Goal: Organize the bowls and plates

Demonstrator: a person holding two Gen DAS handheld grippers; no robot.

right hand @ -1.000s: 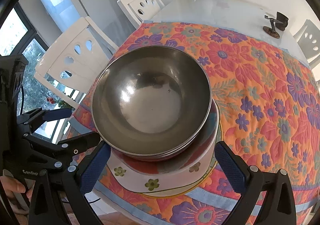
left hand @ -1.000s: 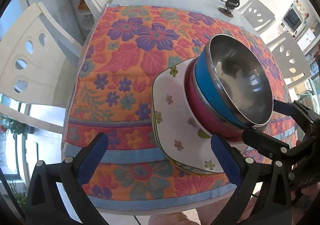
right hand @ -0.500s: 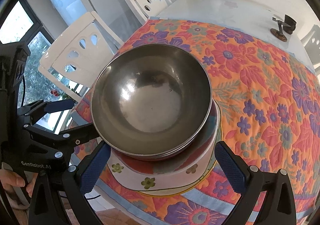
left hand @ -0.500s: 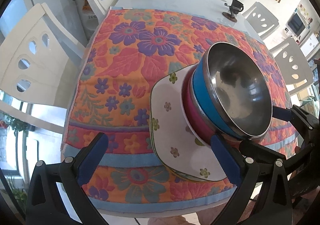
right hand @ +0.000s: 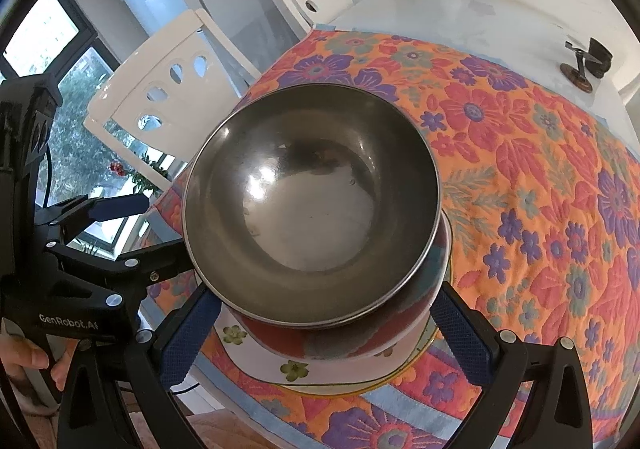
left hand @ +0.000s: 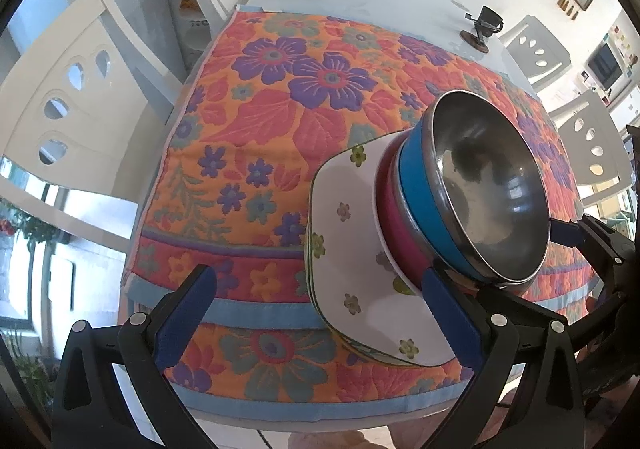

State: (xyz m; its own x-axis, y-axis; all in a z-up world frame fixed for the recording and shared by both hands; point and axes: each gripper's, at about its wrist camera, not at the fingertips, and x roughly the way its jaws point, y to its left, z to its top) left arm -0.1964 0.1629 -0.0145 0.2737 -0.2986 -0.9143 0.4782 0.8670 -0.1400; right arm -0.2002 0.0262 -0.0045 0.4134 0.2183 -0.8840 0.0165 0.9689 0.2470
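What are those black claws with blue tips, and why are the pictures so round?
They are grabbers a person holds, one per hand. Each carries a wide-eyed camera looking along its fingers, which bends the picture round. One picture comes from the left gripper, the other from the right gripper. Both are open and hold nothing. On the flowery cloth sit flowered plates, and on them a red bowl, a blue bowl and a steel bowl on top.

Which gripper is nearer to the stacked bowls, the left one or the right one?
Right. The right gripper stands open with the stacked bowls between its fingers. The left gripper is open beside the stack, aimed mostly at the tablecloth.
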